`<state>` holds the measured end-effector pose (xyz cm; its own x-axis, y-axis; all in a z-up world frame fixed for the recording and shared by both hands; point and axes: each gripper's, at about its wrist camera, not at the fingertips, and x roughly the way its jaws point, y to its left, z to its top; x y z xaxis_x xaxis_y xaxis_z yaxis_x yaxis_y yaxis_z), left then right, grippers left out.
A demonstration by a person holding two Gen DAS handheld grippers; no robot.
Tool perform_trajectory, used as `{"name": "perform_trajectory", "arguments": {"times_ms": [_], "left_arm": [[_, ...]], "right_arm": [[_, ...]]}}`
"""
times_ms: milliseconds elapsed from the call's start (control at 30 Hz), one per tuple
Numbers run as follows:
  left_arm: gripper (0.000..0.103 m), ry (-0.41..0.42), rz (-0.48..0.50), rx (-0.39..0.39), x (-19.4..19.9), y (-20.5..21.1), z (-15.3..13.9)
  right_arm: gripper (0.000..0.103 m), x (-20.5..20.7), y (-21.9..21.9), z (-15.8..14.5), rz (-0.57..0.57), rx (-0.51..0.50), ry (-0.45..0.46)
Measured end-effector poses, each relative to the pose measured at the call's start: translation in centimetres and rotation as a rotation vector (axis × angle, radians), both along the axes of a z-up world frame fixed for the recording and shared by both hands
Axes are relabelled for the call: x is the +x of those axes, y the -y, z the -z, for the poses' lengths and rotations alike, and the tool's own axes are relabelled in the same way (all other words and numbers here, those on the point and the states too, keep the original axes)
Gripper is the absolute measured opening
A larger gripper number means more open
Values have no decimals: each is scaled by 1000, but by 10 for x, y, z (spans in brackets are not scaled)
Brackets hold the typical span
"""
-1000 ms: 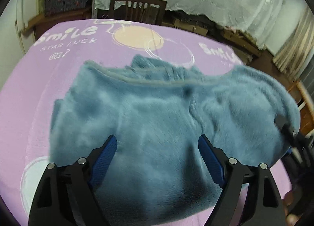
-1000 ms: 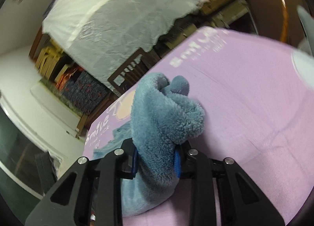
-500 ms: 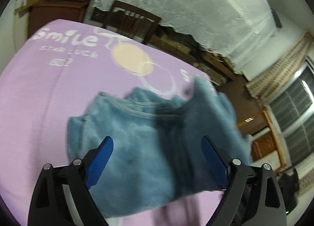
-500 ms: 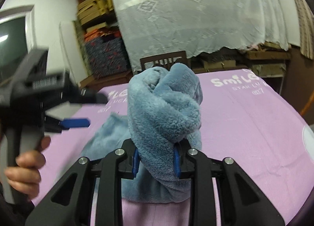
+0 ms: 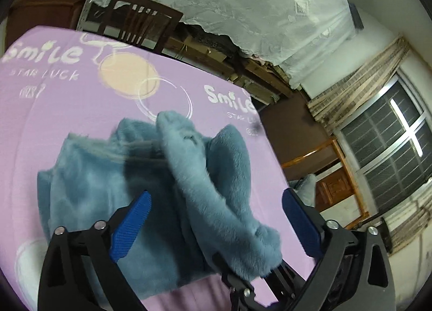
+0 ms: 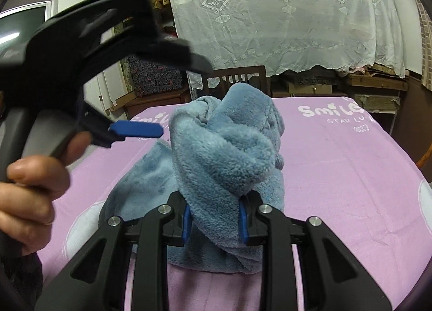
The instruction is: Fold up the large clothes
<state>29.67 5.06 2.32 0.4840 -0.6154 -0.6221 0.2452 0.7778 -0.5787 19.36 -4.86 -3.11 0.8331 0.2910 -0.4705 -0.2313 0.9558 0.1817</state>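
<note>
A blue fleece garment (image 5: 94, 197) lies bunched on the purple "Smile" sheet (image 5: 54, 100). In the left wrist view my left gripper (image 5: 216, 223) hovers over it, open, with nothing between its blue pads (image 5: 132, 224). A lifted fold of the fleece crosses under it, and the right gripper's black frame (image 5: 243, 281) shows below that fold. In the right wrist view my right gripper (image 6: 214, 219) is shut on a thick wad of the garment (image 6: 229, 149), held above the sheet (image 6: 351, 170). The left gripper (image 6: 178, 94) hangs at upper left, held by a hand (image 6: 27, 189).
A dark wooden chair (image 6: 235, 78) stands at the table's far edge. Behind it a white lace cloth (image 6: 283, 27) covers stacked boxes. A barred window (image 5: 391, 149) and wooden furniture are at the right. Bare sheet surrounds the garment on all sides.
My right gripper has swung its held fold up and across over the rest of the garment. The left gripper has lifted off the cloth and stayed open.
</note>
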Motion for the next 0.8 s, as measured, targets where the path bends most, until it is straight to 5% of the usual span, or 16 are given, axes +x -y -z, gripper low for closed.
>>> {"name": "perform_trajectory", "arguments": {"times_ms": [200, 400, 633, 767, 800], "left_arm": [[99, -90, 80, 61, 30, 33, 25], [96, -65, 111, 119, 44, 52, 37], [49, -90, 119, 135, 52, 44, 49], [45, -95, 120, 127, 54, 44, 51], [45, -95, 117, 126, 54, 44, 51]], "right_arm": [[26, 6, 7, 2, -2, -11, -5], [27, 5, -1, 7, -23, -73, 2], [32, 6, 7, 11, -31, -75, -12], [71, -1, 28, 10, -18, -7, -30], [72, -2, 32, 11, -11, -1, -32]]}}
